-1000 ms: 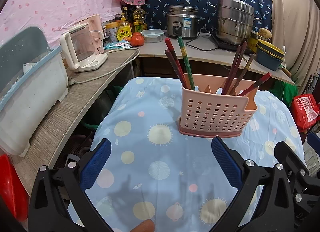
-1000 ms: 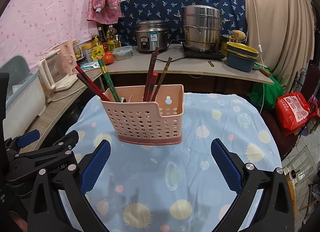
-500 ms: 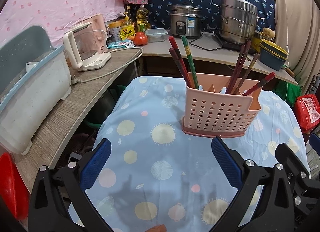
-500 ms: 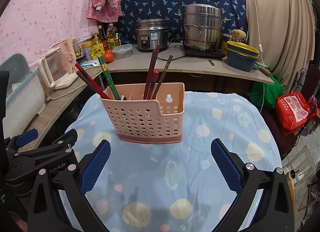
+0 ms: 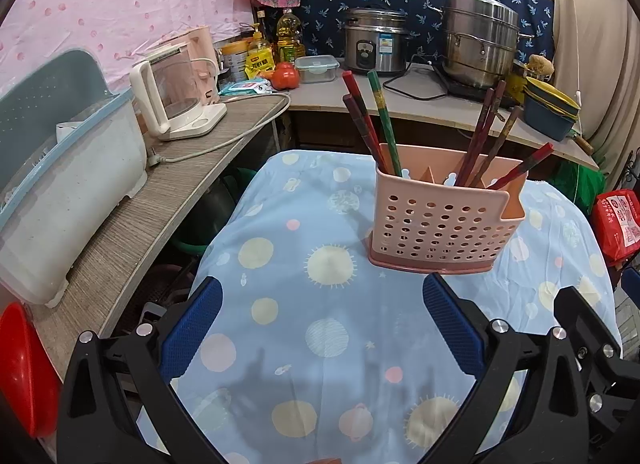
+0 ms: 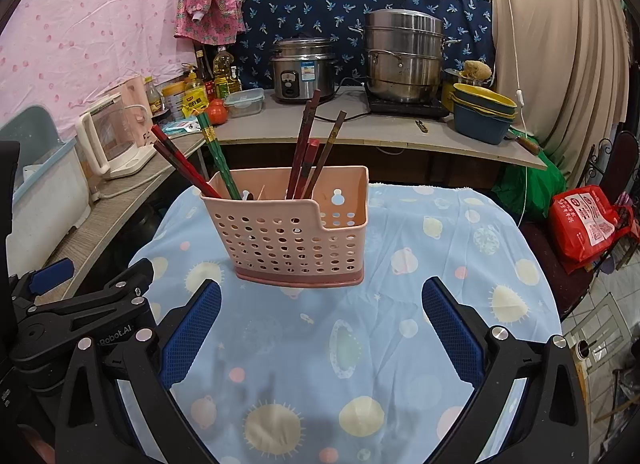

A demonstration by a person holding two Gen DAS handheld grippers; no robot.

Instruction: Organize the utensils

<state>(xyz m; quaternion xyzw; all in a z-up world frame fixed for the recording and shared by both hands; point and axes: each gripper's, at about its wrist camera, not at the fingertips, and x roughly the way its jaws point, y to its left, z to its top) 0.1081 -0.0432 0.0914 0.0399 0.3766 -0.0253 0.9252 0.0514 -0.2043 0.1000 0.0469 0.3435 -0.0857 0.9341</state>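
A pink perforated utensil holder (image 5: 442,220) stands on the round table with the blue dotted cloth (image 5: 328,344); it also shows in the right wrist view (image 6: 292,232). Red and green chopsticks (image 5: 376,120) lean in its left compartment, and brown and red ones (image 5: 488,136) in the right part. In the right wrist view the green chopsticks (image 6: 218,156) and brown ones (image 6: 308,148) stand up likewise. My left gripper (image 5: 320,328) is open and empty, held back from the holder. My right gripper (image 6: 320,328) is open and empty, also short of it.
A wooden counter (image 5: 168,200) runs along the left with a kettle (image 5: 172,100) and a plastic tub (image 5: 60,200). The back counter holds a rice cooker (image 5: 376,46), steamer pot (image 5: 480,44) and stacked bowls (image 6: 484,112). A red bag (image 6: 584,224) sits at the right.
Both grippers have drawn back and risen slightly from the holder, which now sits a little farther off in both views. Both stay open and empty.
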